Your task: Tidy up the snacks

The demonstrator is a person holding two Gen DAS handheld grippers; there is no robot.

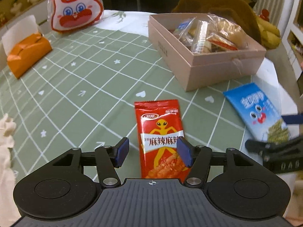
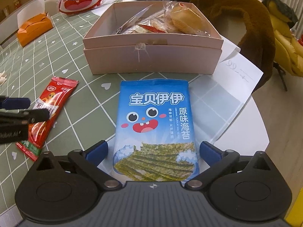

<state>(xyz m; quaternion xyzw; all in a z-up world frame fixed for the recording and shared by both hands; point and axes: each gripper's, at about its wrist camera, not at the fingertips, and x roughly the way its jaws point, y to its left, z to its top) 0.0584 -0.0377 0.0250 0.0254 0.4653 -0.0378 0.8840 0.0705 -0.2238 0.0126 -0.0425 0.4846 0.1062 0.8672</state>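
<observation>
A red spicy snack packet [image 1: 161, 138] [image 2: 48, 111] lies flat on the green checked tablecloth. My left gripper [image 1: 153, 152] [image 2: 30, 107] stands open over its lower half; the left pad is clear of it and the right pad overlaps its right edge. A blue seaweed packet [image 2: 154, 121] [image 1: 255, 109] lies in front of the pink box [image 2: 151, 60] [image 1: 208, 71], which holds several wrapped snacks. My right gripper [image 2: 153, 151] [image 1: 272, 132] is open wide, one pad on each side of the blue packet's lower end, neither touching it.
An orange tissue box [image 1: 28, 54] and a rabbit-face bag [image 1: 75, 9] sit at the far left. A white printed sheet [image 2: 236, 79] lies right of the box near the table's round edge. A brown furry chair back [image 2: 236, 19] stands behind. White cloth [image 1: 5, 132] lies at left.
</observation>
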